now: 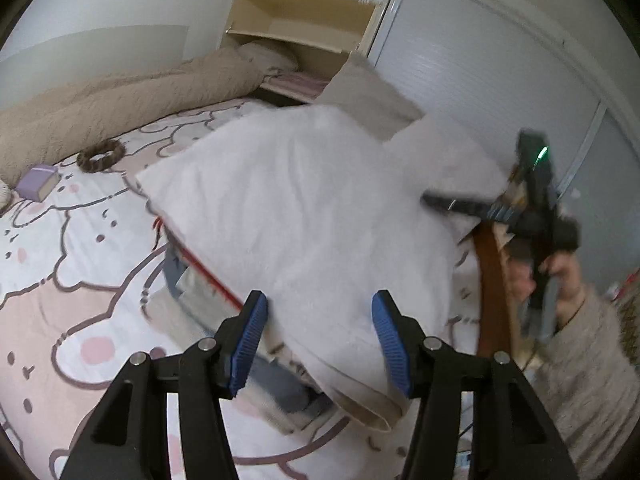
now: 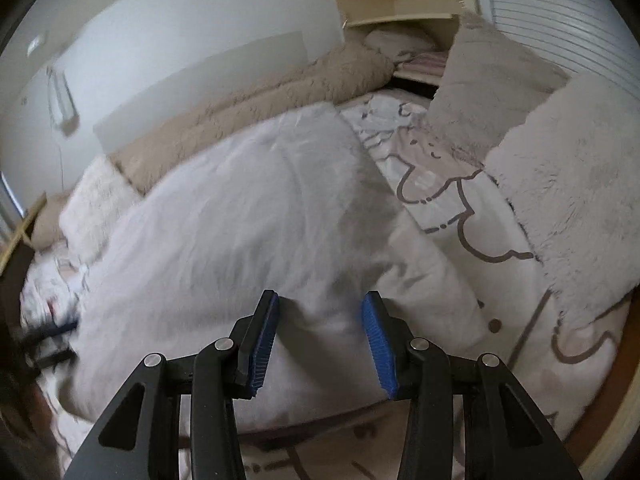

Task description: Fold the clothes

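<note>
A white garment [image 1: 304,208] lies spread on the bed over a grey and red printed layer [image 1: 188,276]. Its near hem with a beige band [image 1: 368,408] sits between my left gripper's blue pads. My left gripper [image 1: 320,308] is open around that edge. My right gripper [image 2: 320,312] is open over the white garment [image 2: 240,232], its tips touching the cloth. The right gripper also shows in the left wrist view [image 1: 536,216], held in a hand at the garment's far right side.
The bed sheet [image 1: 60,280] has a pink cartoon print. A beige blanket [image 1: 120,96], a purple box [image 1: 38,182] and a brown ring [image 1: 100,155] lie at the far side. Fluffy pillows [image 2: 560,200] stand on the right. A brown bed edge [image 1: 492,288] runs below the right hand.
</note>
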Motion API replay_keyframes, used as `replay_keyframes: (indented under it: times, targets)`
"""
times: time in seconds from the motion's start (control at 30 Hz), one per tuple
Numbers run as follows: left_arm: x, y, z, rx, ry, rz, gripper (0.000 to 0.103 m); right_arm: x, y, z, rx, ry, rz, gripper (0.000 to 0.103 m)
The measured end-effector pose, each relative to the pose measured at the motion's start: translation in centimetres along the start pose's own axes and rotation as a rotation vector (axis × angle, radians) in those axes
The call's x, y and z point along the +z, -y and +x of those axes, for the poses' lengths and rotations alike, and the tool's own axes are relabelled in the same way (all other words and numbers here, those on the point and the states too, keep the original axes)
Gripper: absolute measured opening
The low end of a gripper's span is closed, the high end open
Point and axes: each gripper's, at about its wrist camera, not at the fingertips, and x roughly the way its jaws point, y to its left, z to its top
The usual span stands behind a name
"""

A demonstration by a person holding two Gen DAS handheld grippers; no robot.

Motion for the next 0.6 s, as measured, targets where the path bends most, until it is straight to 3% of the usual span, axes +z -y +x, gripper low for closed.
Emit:
replay_keyframes:
  times: [0.13, 0.17, 0.2, 0.23, 0.3, 0.37, 0.4, 0.6]
  targets:
    - [-0.5, -0.3, -1.9, 0.061, 0.038, -0.029, 0.058, -0.4, -0.4, -3.6, 0.035, 0.093, 0.09, 0.044]
    - [-0.6, -0.2, -2.5, 0.088, 0.05, -0.028, 0.066, -0.8, -1.0, -4.6, 0.02, 0.123, 0.088, 0.065]
    - [-0.7, -0.2, -3.2, 0.112, 0.061, -0.028, 0.072, -1.3, -1.8, -5.8, -0.013, 0.16, 0.08, 0.099]
    - [-0.9, 0.0, -3.9, 0.112, 0.07, -0.033, 0.081, -1.9, -2.6, -7.0, -0.049, 0.199, 0.072, 0.103]
    - [-1.3, 0.3, -5.4, 0.112, 0.088, -0.043, 0.084, -3.0, -4.4, -8.5, -0.106, 0.233, 0.031, 0.103]
    - [-1.6, 0.7, -6.9, 0.112, 0.106, -0.052, 0.1, -4.2, -6.1, -9.6, -0.121, 0.247, -0.008, 0.103]
    - [-1.8, 0.8, -7.5, 0.116, 0.118, -0.054, 0.103, -4.8, -6.9, -10.2, -0.128, 0.27, -0.023, 0.103]
    - [-3.1, 2.1, -11.0, 0.177, 0.164, -0.051, 0.103, -8.0, -10.6, -12.9, -0.219, 0.338, -0.086, 0.103]
